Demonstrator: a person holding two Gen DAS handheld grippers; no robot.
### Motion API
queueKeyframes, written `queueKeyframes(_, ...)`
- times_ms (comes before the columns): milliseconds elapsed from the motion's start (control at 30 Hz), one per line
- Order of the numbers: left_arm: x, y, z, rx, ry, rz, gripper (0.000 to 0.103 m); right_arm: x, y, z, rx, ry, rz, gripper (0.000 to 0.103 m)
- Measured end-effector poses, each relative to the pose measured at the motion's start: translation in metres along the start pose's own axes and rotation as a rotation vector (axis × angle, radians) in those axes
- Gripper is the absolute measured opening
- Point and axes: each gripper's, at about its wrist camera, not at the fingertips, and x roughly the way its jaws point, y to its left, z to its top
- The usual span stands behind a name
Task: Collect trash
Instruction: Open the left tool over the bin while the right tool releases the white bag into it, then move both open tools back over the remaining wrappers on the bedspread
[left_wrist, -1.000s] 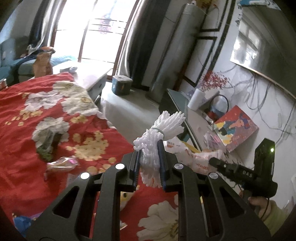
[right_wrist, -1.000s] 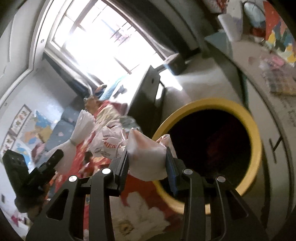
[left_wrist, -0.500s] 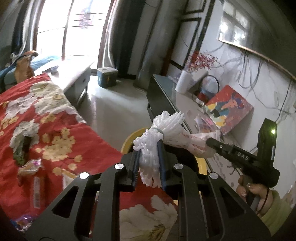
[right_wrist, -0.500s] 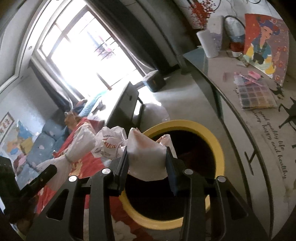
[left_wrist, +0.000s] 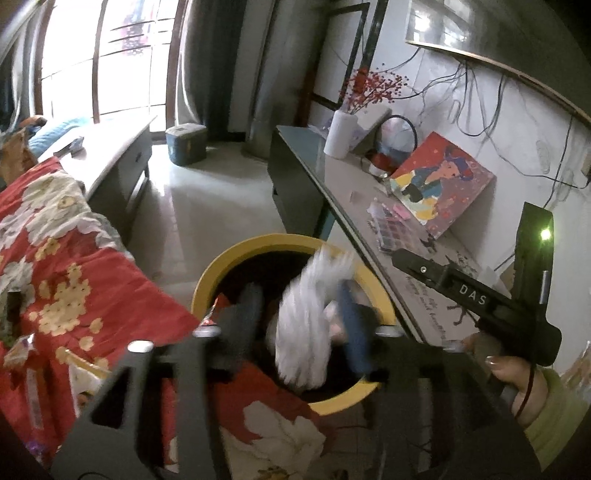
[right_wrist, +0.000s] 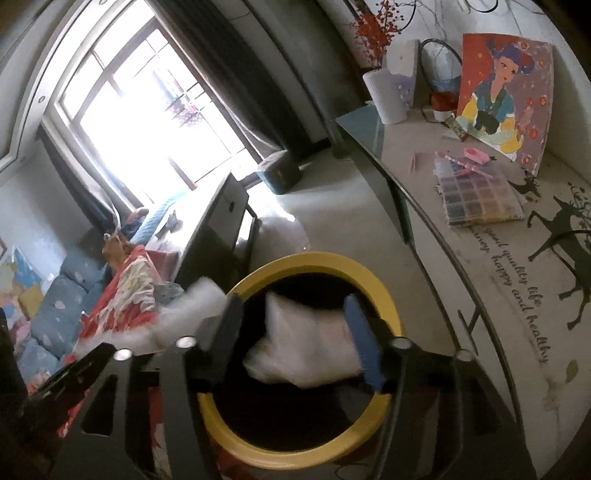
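the left gripper (left_wrist: 301, 325) is seen opening over the yellow bin (left_wrist: 236, 254) – white foam netting (left_wrist: 306, 332) lies loose between its jaws; the right gripper (right_wrist: 291, 332) opens likewise, a white plastic bag (right_wrist: 306, 347) unclamped above the bin's mouth

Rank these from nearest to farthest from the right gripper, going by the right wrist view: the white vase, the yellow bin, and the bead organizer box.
1. Yellow bin, directly under the right gripper, whose jaws are opening.
2. Bead organizer box, on the counter, right.
3. White vase, at the counter's far end.
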Motion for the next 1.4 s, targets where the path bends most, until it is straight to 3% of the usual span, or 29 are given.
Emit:
queueKeyframes(67, -0.002, 0.000, 0.001, -0.006, -0.008, -0.007, 0.053, -0.004, -0.001, 0.002, -0.002, -0.013, -0.001, 0.066)
queueKeyframes(133, -0.008, 0.002, 0.002, -0.016, -0.021, -0.008, 0.069, -0.010, -0.001, 0.003, 0.001, -0.029, 0.000, 0.070)
queueKeyframes(300, -0.030, 0.014, 0.006, -0.075, -0.083, -0.002, 0.091, -0.023, -0.001, 0.004, -0.007, -0.063, -0.003, 0.077)
queueKeyframes(500, -0.056, 0.034, 0.008, -0.140, -0.141, 0.032, 0.092, -0.032, 0.013, 0.002, -0.026, -0.067, 0.031, 0.080)
queueKeyframes(867, -0.101, 0.067, -0.004, -0.195, -0.219, 0.112, 0.092, -0.044, 0.073, -0.007, -0.174, -0.063, 0.124, 0.081)
queueKeyframes(1400, -0.156, 0.117, -0.029, -0.301, -0.295, 0.203, 0.092, -0.040, 0.151, -0.039, -0.372, 0.005, 0.231, 0.081)
